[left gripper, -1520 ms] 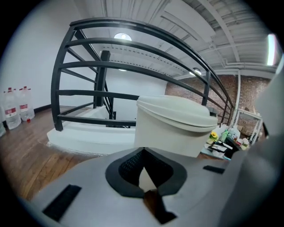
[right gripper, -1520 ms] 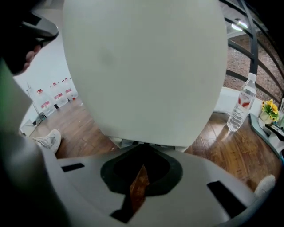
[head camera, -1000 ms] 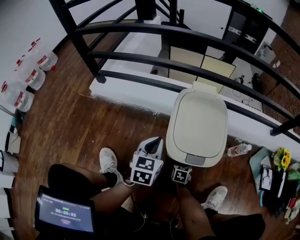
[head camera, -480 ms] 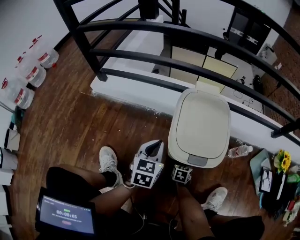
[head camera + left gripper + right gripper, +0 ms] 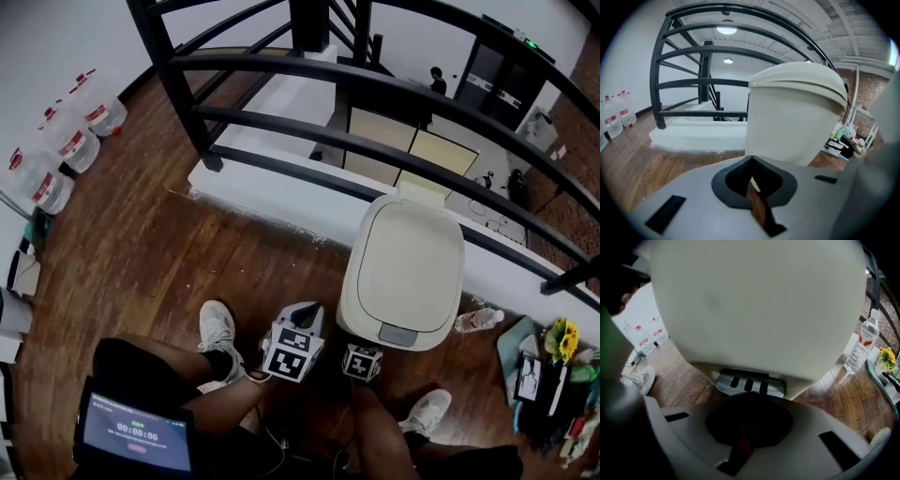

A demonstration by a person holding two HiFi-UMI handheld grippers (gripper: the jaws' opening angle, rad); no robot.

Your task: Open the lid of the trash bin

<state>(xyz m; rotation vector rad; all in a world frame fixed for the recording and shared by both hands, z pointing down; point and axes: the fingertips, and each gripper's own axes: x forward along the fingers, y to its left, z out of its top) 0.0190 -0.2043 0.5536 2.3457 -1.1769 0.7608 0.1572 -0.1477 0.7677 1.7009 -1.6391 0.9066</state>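
Observation:
The cream trash bin (image 5: pixel 403 272) stands on the wood floor against a white ledge, its lid (image 5: pixel 411 262) down. A grey pedal (image 5: pixel 398 335) sticks out at its near foot. My left gripper (image 5: pixel 305 314) hovers just left of the bin's base, jaws shut and empty; in the left gripper view the bin (image 5: pixel 797 117) rises right ahead of the left gripper (image 5: pixel 752 185). My right gripper (image 5: pixel 364 352) sits just in front of the pedal. In the right gripper view the bin (image 5: pixel 759 301) fills the top, the pedal (image 5: pixel 749 383) lies directly beyond the shut right gripper (image 5: pixel 747 427).
A black metal railing (image 5: pixel 375 89) arches over the white ledge (image 5: pixel 262 187) behind the bin. A water bottle (image 5: pixel 478 322) lies to the bin's right, near flowers (image 5: pixel 565 339). Several water jugs (image 5: pixel 70 150) line the left wall. The person's shoes (image 5: pixel 217 328) flank the grippers.
The head view has shifted, so the bin sits a little lower and further right in it. Both grippers stay shut, close to the bin's base.

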